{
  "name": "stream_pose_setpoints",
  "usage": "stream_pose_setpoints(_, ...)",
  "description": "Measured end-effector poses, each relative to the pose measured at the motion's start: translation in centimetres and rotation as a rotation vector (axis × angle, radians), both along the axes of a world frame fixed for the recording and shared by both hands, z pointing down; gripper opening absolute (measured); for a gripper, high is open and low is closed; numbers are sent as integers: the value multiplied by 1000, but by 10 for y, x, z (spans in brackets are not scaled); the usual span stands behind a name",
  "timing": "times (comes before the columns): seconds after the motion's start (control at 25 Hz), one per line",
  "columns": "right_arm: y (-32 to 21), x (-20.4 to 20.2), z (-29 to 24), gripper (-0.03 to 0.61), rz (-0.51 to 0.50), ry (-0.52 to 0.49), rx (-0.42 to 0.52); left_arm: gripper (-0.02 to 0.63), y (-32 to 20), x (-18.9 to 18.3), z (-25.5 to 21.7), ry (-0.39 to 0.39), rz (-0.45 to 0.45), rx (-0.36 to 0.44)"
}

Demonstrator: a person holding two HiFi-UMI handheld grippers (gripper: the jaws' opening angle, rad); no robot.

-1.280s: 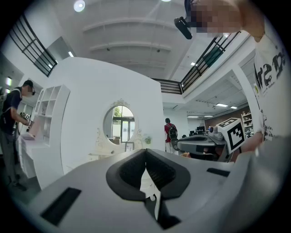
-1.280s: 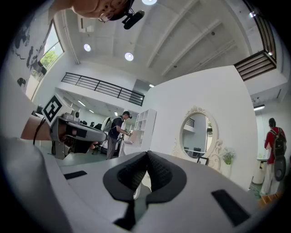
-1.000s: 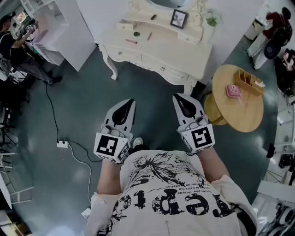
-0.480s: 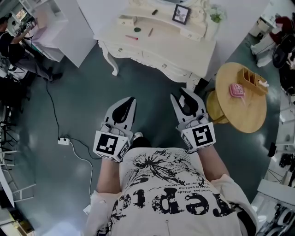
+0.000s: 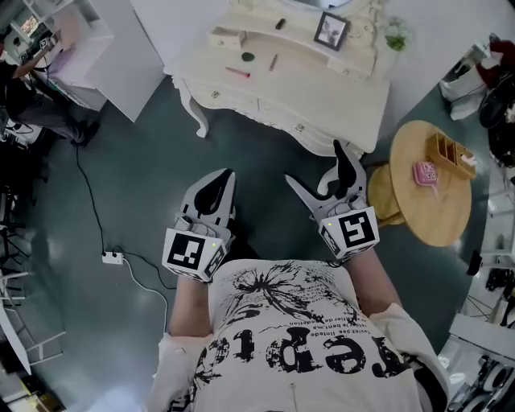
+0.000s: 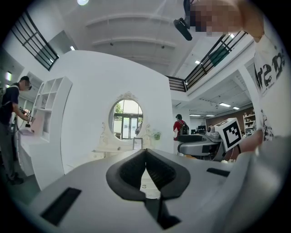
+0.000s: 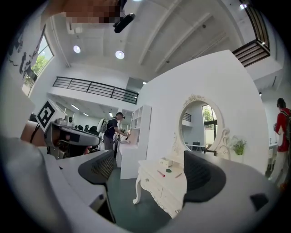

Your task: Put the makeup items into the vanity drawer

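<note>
SITE: open-plan lab hall with staged room set | EVIDENCE: vanity desk (image 5: 322, 88) against free-standing partition wall (image 7: 213, 86); mezzanine railing (image 7: 95, 88); ceiling spotlights (image 7: 119, 54); power strip (image 5: 111, 257) on grey floor (image 5: 121, 185); person (image 7: 110, 129) at white shelf unit (image 7: 138, 120)

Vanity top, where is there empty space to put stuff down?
The bare patch on the vanity top is the front right, in front of the picture frame and right of the brown stick. The left is crowded: pink stick, green disc, small box.

1 vanity (image 5: 322, 96), 4 makeup items (image 5: 237, 72) (image 5: 248, 56) (image 5: 273, 61) (image 5: 280, 24), 1 pic frame (image 5: 331, 30), 2 claws (image 5: 228, 174) (image 5: 315, 163).
</note>
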State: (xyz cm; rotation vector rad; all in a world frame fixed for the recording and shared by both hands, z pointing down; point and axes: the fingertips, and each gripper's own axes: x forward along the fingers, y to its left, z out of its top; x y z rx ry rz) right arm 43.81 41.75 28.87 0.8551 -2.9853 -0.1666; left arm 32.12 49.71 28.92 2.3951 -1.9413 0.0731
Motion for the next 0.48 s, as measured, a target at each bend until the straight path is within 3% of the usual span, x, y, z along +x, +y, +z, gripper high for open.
stream_pose_setpoints(0.16, -47, -68, 9, 485, 34, 30, -25, 14, -49, -65, 5, -1, 44, -11)
stream_pose_setpoints(0.48, -162, -227, 28, 485, 118, 89, -125, 14, -164, -230, 11, -7, 117, -53)
